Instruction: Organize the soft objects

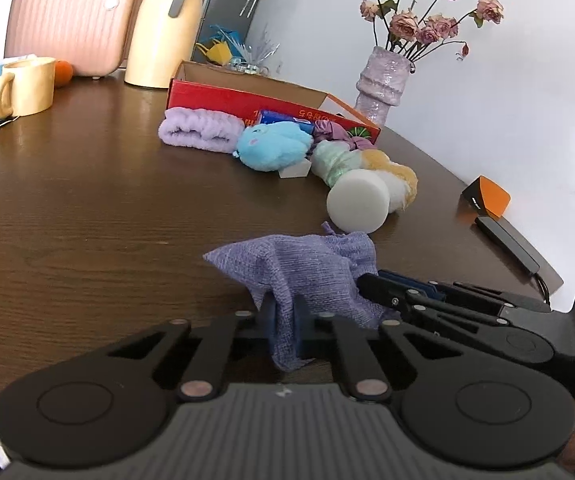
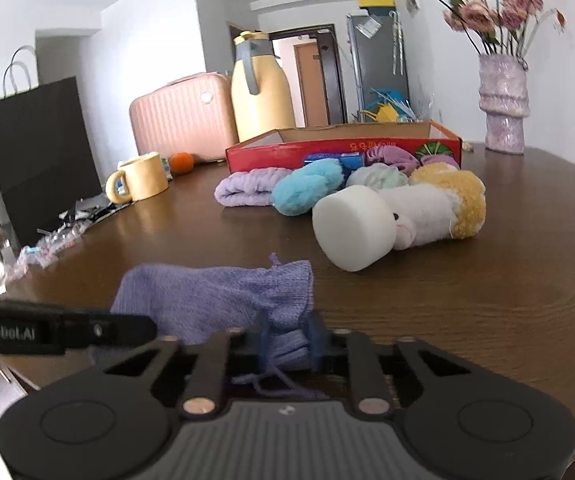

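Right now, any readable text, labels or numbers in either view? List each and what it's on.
"enRobot.AI": white print on the side of the left gripper in the right wrist view, start cut off by the frame edge.
"65": upside-down gold digits on the red box; the other print on the box is too blurred to read.
Orange-and-black box: small white print, too small to read.

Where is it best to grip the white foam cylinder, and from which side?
Probably around the curved side of the white foam cylinder, coming from above. It lies tilted on the table, flat end forward, leaning on the white plush toy.
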A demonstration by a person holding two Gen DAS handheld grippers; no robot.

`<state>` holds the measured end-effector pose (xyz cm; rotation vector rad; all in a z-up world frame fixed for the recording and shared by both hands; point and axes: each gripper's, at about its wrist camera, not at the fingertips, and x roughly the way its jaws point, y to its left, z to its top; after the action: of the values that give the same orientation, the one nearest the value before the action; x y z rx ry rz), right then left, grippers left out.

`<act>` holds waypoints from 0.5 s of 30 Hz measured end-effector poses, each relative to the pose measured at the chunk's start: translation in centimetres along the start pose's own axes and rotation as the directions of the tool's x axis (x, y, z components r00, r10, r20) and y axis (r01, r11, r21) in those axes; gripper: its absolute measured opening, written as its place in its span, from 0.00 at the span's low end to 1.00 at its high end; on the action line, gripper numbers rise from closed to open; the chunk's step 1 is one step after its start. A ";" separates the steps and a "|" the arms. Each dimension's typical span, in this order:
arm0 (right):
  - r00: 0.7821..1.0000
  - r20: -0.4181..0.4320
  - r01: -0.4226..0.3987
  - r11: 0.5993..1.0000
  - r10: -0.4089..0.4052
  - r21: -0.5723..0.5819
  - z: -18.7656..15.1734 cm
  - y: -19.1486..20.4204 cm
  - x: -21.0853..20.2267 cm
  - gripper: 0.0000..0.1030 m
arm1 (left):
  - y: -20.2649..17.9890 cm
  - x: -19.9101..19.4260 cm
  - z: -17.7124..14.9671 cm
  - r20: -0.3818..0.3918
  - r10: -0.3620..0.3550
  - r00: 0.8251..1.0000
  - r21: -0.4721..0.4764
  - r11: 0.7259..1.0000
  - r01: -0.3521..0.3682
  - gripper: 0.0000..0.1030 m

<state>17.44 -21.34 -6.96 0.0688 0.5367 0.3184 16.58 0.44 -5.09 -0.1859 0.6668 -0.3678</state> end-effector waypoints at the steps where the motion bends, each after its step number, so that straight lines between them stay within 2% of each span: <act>1: 1.000 0.001 0.002 1.000 -0.002 -0.006 0.0 0.0 0.0 0.11 | 0.0 0.0 0.0 0.002 0.001 1.000 0.002 1.000 -0.001 0.07; 2: 1.000 -0.001 0.002 1.000 -0.002 -0.006 0.0 -0.1 -0.1 0.07 | 0.1 0.0 0.1 0.004 -0.002 1.000 0.004 1.000 0.002 0.07; 9: 1.000 0.019 -0.010 1.000 0.010 0.026 1.0 -0.9 -0.5 0.05 | 0.2 -0.3 2.1 0.036 -0.014 0.999 0.026 1.000 0.013 0.06; 12: 0.998 0.055 -0.030 0.999 0.027 0.043 2.5 -1.1 -0.9 0.04 | -0.1 -0.8 4.7 0.078 -0.022 0.997 0.057 0.998 0.018 0.06; 15: 0.992 0.119 -0.040 0.999 0.037 0.022 5.9 -1.4 -1.2 0.04 | -0.3 -0.1 9.0 0.093 -0.009 0.996 0.082 0.997 0.002 0.06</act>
<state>19.86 -22.95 -1.52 0.1210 0.4214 0.3435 22.11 0.69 2.05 -0.1257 0.5584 -0.3887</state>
